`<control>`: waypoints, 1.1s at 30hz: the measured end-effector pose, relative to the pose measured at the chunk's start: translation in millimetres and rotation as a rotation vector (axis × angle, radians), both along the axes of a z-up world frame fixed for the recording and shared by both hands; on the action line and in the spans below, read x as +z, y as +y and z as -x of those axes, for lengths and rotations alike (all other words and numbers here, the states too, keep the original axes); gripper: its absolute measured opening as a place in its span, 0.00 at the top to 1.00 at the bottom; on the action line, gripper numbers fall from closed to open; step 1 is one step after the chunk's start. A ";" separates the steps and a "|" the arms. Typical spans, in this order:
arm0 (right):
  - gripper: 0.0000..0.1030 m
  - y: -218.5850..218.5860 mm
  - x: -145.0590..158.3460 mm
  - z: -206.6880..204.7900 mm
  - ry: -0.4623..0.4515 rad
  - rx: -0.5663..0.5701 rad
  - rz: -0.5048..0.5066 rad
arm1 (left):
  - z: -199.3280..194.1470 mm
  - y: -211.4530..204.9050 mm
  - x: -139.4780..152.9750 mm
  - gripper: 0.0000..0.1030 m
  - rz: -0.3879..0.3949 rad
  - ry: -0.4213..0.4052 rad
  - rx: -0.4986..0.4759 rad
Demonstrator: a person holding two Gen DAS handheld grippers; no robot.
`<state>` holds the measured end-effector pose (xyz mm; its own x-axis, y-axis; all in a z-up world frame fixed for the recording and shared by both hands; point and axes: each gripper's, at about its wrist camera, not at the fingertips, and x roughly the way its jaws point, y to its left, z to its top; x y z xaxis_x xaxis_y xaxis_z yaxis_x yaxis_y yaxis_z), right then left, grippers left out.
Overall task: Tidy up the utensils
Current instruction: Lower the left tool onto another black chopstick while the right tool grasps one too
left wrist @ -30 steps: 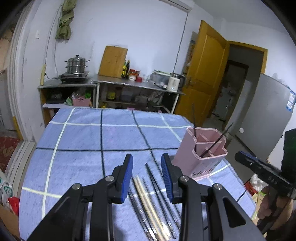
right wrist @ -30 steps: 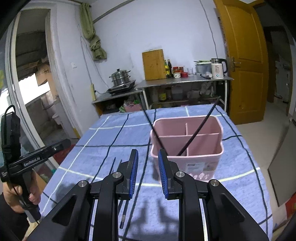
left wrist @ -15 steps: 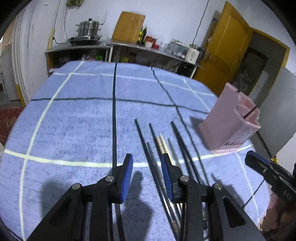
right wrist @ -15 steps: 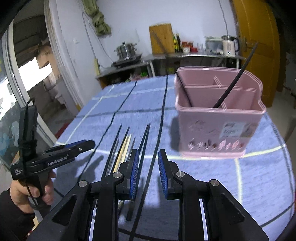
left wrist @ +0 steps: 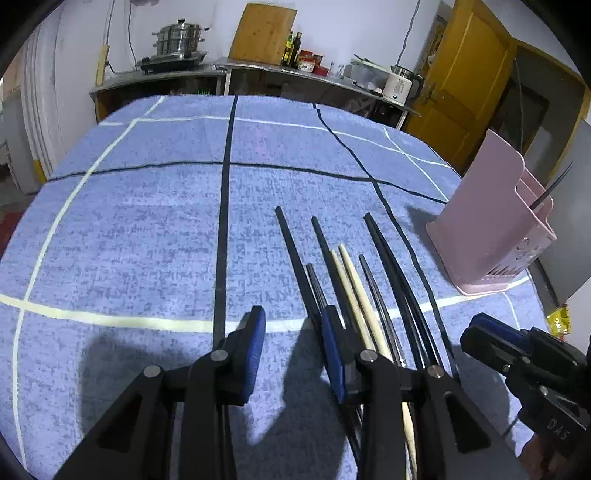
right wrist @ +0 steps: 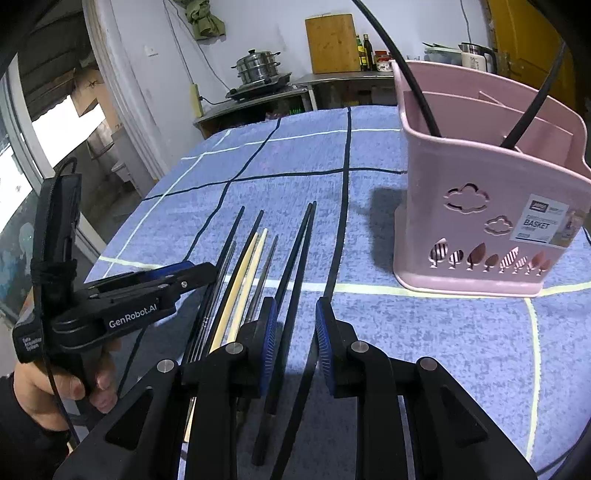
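Several chopsticks lie side by side on the blue checked cloth (left wrist: 147, 221): a pale wooden pair (left wrist: 351, 280) (right wrist: 251, 258) among black ones (left wrist: 388, 258) (right wrist: 299, 243). My left gripper (left wrist: 293, 343) hovers low over the cloth, open, at the left edge of the row; its right finger overlaps the leftmost black chopstick (left wrist: 291, 243). My right gripper (right wrist: 295, 328) is open above the long black pair, which runs under the gap between its fingers without the pads pressing it. The pink basket (right wrist: 480, 221) (left wrist: 491, 229) stands on the right with two black chopsticks (right wrist: 532, 99) leaning in it.
A hand holds the left gripper (right wrist: 166, 277) close beside the right gripper (left wrist: 491, 343). The basket stands near the table's right edge. Behind the table is a counter with a steel pot (left wrist: 177, 37), a cutting board (left wrist: 264, 31) and a kettle (left wrist: 399, 83); a yellow door (left wrist: 465, 85) stands at the right.
Both grippers have sunk toward the table and tipped downward, closing in on the row of chopsticks. Their jaws kept the same gap. The chopsticks and basket have not moved.
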<state>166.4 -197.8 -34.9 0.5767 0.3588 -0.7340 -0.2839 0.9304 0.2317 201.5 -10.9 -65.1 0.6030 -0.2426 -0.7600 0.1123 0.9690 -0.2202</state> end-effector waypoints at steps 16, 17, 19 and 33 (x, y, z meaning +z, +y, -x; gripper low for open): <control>0.86 24.8 -22.8 -34.4 0.037 -0.004 0.075 | -1.0 -3.7 1.1 0.88 -0.115 -0.006 0.004; 0.88 25.2 -23.2 -36.7 0.039 -0.009 0.077 | -1.1 -1.5 1.5 0.88 -0.111 -0.003 0.002; 0.92 23.3 -23.3 -38.6 0.046 -0.025 0.074 | -0.3 1.9 2.2 0.90 -0.112 0.001 0.001; 0.93 9.1 -17.8 -7.3 0.099 -0.020 0.082 | 22.8 35.2 2.4 0.93 -0.060 0.028 0.009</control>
<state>173.7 -188.7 -52.7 0.5066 0.2844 -0.8139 -0.2443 0.9527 0.1808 178.7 24.3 -62.6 0.5833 -0.1906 -0.7896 0.0980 0.9815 -0.1644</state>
